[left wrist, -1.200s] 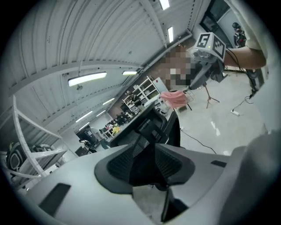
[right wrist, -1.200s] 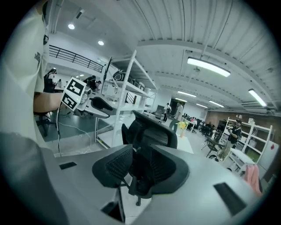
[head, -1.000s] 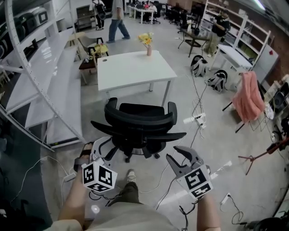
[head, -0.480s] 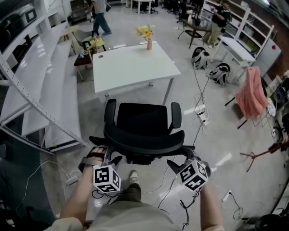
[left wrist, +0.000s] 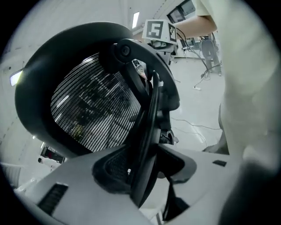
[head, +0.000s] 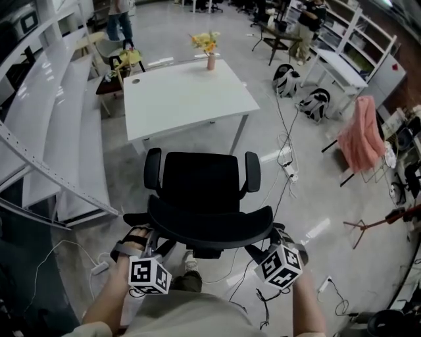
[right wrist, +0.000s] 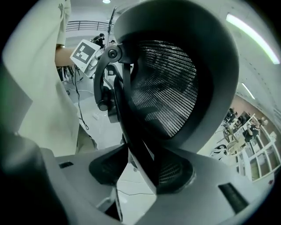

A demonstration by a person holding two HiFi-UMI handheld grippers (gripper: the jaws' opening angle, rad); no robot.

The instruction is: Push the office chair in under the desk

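Office chair [head: 200,184] faces the white counter [head: 184,99]; left gripper [left wrist: 142,169] and right gripper [right wrist: 140,169], jaws just closing, loosely straddle its backrest frame [left wrist: 149,114].

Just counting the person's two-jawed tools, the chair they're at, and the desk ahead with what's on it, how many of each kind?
Grippers: 2, left gripper, right gripper, both jaws just narrowed, chair frame between
Office chair: 1
Desk: 1
Vase of flowers: 1
Total: 5

Vase of yellow flowers [head: 209,56], long white shelving [head: 62,118] well to its left, person in jeans [head: 120,20] beyond it, leftward, two backpacks [head: 287,80] on the floor to its right, pink cloth [head: 360,141] farther right
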